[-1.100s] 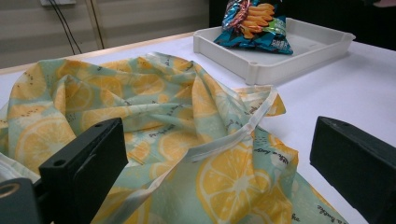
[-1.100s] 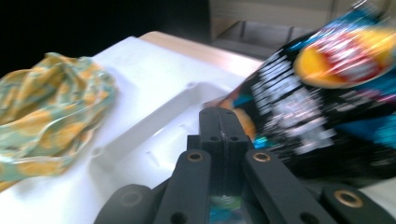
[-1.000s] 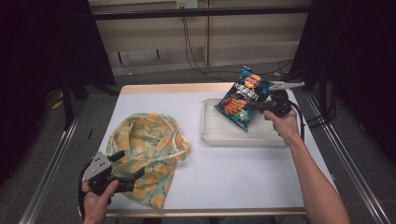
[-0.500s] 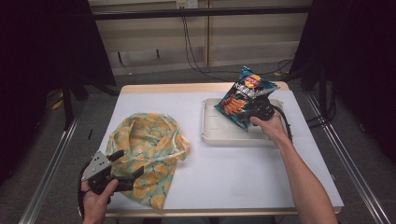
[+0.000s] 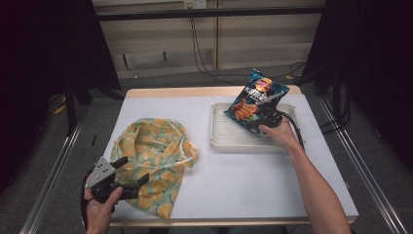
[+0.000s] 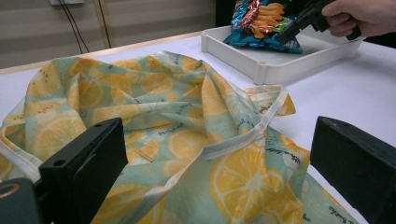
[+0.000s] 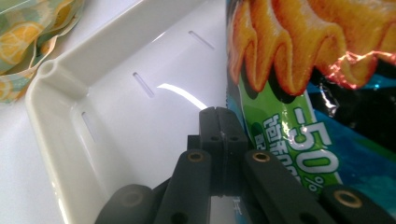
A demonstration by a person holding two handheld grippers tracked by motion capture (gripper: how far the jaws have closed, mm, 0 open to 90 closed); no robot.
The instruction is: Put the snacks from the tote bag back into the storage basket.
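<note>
I see a glossy, crinkly foil crisp bag (image 5: 254,97), a smooth shiny plastic tray (image 5: 220,139), and a soft matt cloth bag (image 5: 155,161).

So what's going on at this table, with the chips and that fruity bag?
A person is working with a hand-held gripper in each hand. The right hand-held gripper, jaws shut, holds a bag of chips by its lower edge over a white tray. The left hand-held gripper hovers open over a lemon-print cloth bag that lies crumpled on the table.
</note>
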